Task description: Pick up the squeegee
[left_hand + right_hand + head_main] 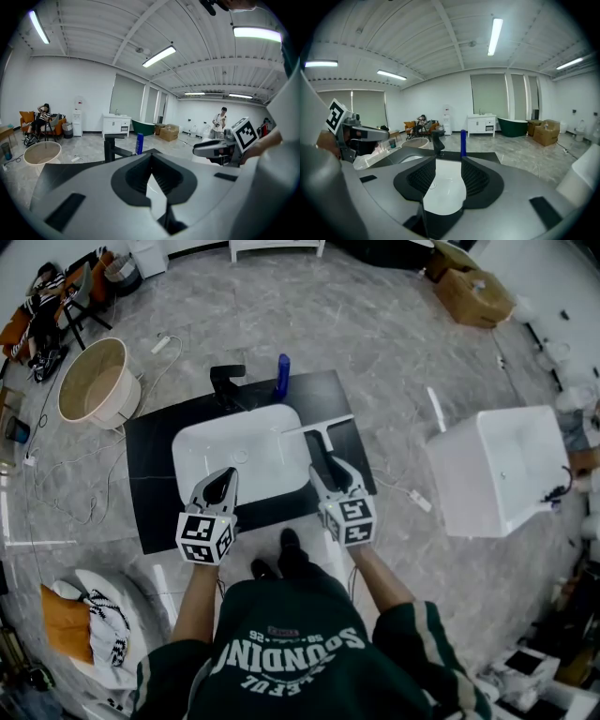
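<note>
The squeegee (319, 427) lies on the black counter (150, 465) right of the white sink (202, 442), blade across the far end, handle pointing back toward me. My right gripper (325, 468) sits at the near end of that handle with its jaws open. In the right gripper view the right gripper (448, 161) shows only the white basin between its fingers; the squeegee is hidden there. My left gripper (222, 486) hovers over the sink's front rim, and the left gripper (151, 172) has its fingertips together, holding nothing.
A black faucet (228, 381) and a blue bottle (282, 376) stand at the counter's far edge. On the floor are a round beige tub (94, 381) to the left, a white square tub (502, 465) to the right, and cables.
</note>
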Motion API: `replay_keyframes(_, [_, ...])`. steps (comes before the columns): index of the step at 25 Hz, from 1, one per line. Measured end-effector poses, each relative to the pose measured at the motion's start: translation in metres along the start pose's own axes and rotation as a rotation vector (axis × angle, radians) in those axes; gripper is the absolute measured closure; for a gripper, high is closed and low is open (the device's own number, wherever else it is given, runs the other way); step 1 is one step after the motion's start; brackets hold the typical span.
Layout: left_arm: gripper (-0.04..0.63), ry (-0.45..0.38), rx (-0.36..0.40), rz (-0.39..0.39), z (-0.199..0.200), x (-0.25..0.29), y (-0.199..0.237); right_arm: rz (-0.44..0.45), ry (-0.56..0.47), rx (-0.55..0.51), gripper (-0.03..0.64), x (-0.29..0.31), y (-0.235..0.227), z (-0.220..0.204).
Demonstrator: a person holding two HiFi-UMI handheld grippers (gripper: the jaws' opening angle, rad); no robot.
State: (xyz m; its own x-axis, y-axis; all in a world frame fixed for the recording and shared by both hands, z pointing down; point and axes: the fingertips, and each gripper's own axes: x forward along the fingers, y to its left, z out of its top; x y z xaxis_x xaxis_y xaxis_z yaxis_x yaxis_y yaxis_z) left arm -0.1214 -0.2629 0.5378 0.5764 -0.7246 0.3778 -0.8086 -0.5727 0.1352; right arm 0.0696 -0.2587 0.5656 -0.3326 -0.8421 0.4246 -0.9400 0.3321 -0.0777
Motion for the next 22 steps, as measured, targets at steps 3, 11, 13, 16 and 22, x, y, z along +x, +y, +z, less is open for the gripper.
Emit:
replay_keyframes(3, [0.594, 0.006, -0.009, 0.013, 0.0, 0.004, 0.004, -0.017, 0.043, 0.009, 0.467, 0.009, -0.021, -0.023])
replay_keyframes(11, [0.594, 0.035, -0.032, 0.05, -0.007, 0.018, 0.018, -0.03, 0.152, 0.039, 0.468, 0.032, -0.051, -0.063])
replay_keyframes(13, [0.594, 0.044, -0.039, 0.059, -0.01, 0.021, 0.021, -0.034, 0.172, 0.038, 0.468, 0.04, -0.06, -0.071])
replay_keyframes(16, [0.594, 0.053, -0.048, 0.073, -0.012, 0.026, 0.026, -0.032, 0.205, 0.036, 0.467, 0.056, -0.072, -0.082])
replay_keyframes(22, [0.594, 0.073, -0.066, 0.103, -0.017, 0.035, 0.037, -0.034, 0.315, 0.047, 0.468, 0.084, -0.092, -0.101])
